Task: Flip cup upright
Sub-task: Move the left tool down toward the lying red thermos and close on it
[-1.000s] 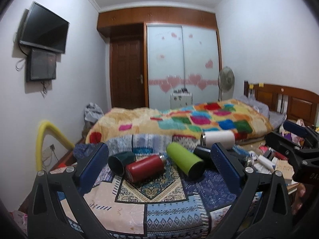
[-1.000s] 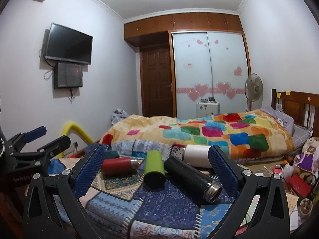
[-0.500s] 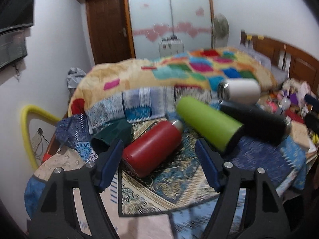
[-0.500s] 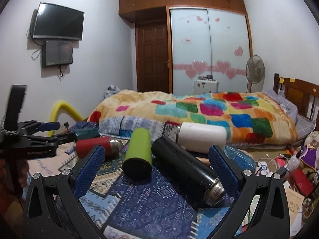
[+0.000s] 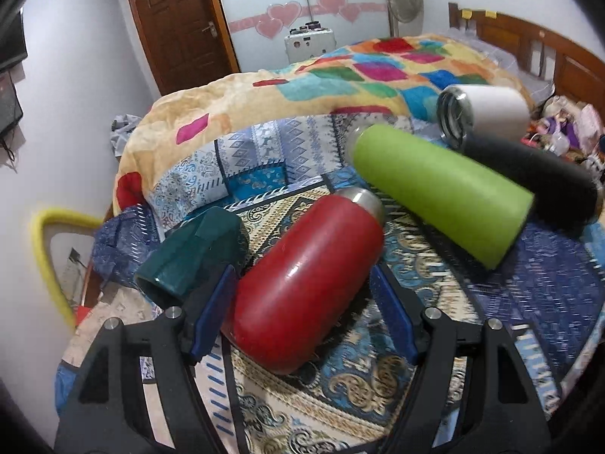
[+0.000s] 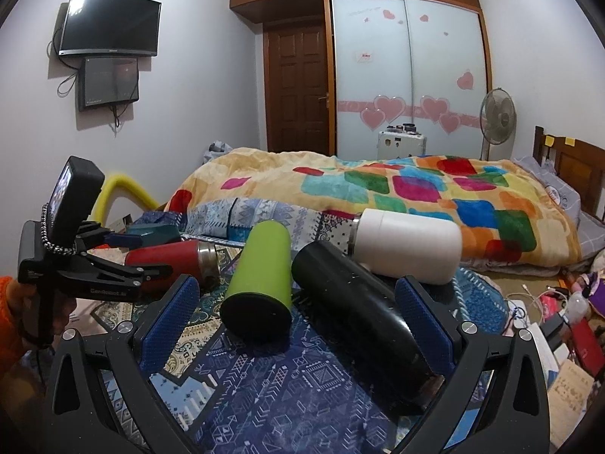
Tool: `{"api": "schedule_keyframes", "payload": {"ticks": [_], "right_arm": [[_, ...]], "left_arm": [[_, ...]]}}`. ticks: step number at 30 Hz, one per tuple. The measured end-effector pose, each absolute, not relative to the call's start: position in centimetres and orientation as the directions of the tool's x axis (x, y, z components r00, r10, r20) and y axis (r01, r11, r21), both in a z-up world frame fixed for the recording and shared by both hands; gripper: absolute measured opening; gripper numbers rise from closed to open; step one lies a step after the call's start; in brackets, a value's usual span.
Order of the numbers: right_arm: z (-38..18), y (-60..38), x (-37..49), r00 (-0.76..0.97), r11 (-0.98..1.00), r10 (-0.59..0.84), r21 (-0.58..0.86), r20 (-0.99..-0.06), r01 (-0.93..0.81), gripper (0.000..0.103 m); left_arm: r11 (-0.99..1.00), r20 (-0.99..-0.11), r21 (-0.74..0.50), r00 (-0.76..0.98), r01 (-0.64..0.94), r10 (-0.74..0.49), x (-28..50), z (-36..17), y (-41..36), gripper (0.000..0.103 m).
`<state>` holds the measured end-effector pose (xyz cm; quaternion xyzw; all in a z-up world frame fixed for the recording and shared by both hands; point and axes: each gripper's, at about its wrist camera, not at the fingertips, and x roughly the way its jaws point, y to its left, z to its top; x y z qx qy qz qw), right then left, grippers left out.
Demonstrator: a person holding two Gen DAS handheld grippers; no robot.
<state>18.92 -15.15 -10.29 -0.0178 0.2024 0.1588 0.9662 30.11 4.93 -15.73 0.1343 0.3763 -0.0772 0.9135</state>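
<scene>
Left wrist view: the left tool point(image 5: 304, 304) stands open, its blue pads on either side of the red cup point(image 5: 302, 287), which lies on its side on the patterned cloth point(image 5: 363, 389) covering the surface, steel neck pointing away; whether the pads touch the cup cannot be told. Just beside it on its left lies a dark green cup point(image 5: 193, 253), also on its side, mouth toward the camera. To its right lie a lime green cup point(image 5: 442, 189), a black cup point(image 5: 537, 178) and a white cup point(image 5: 487, 113) (all on their sides). Right wrist view: the right tool point(image 6: 297, 325) is open and grips nothing; the lime green cup point(image 6: 261, 272) and the black cup point(image 6: 359, 310) lie between its fingers, with the white cup point(image 6: 408, 246) behind them. At far left the left tool point(image 6: 113, 265) reaches over the red cup point(image 6: 170, 261). A bed with a colourful quilt point(image 6: 378, 189) lies beyond.
</scene>
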Motion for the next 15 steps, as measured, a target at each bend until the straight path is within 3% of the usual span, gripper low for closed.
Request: {"api": "schedule_keyframes", "payload": {"ticks": [4, 11, 15], "right_arm": [[-10.4, -14.8, 19.3, 0.862, 0.947, 0.303, 0.029, -0.405, -0.319, 0.103], [-10.4, -14.7, 19.6, 0.86, 0.947, 0.305, 0.032, -0.409, -0.321, 0.103], [-10.4, -14.6, 19.8, 0.86, 0.946, 0.309, 0.039, -0.406, -0.322, 0.103]], "left_arm": [[0.945, -0.712, 0.208, 0.701, 0.253, -0.031, 30.6, -16.1, 4.7, 0.074], [0.933, -0.742, 0.105, 0.651, 0.345, -0.158, 29.4, -14.6, 4.5, 0.074], [0.921, -0.767, 0.115, 0.623, 0.372, -0.156, 29.7, -14.8, 3.4, 0.074]]}}
